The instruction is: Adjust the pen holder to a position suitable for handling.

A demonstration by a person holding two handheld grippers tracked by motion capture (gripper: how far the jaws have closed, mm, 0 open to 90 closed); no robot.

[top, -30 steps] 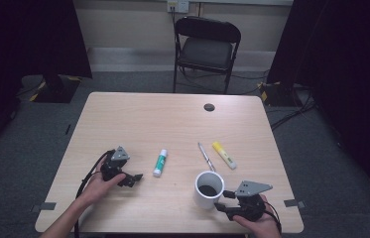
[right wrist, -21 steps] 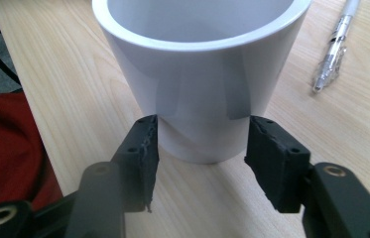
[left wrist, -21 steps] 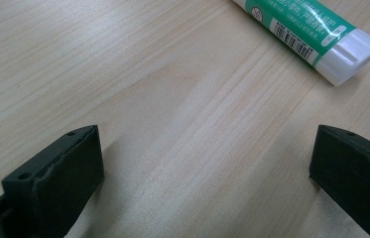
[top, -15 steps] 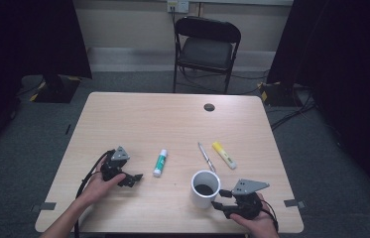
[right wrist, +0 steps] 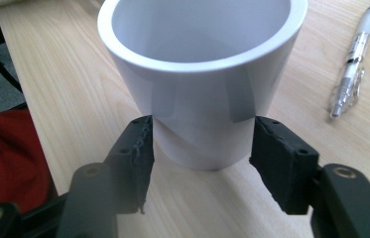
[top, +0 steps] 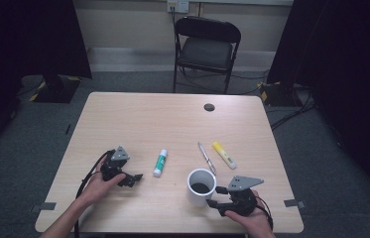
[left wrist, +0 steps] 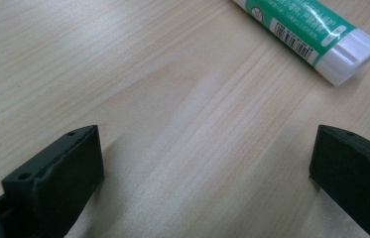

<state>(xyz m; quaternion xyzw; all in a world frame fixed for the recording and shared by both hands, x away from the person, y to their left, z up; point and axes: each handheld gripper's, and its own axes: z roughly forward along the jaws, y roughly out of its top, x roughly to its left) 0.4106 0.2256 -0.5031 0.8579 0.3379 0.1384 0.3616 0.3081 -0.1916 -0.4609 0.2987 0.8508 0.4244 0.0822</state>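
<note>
On pale wood-grain table (top: pixel 138 119), toward 5 o'clock: white cup (top: pixel 201 186) upright between jaws of right gripper (top: pixel 215 203). Jaws just been opening; left pad looks touching cup wall, right pad seems narrowly clear, hard to tell. Left gripper (top: pixel 134 179) at 7 o'clock, jaws wide apart over bare wood, holding nothing; glue stick (top: pixel 160 162) just beyond. Pen (top: pixel 206 157), yellow marker (top: pixel 224 154) near centre-right. Grey carpet; black folding chair (top: pixel 206 47) at 12 o'clock.

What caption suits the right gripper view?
Right tongs straddling the base of a white cup, a pen nearby.
</note>
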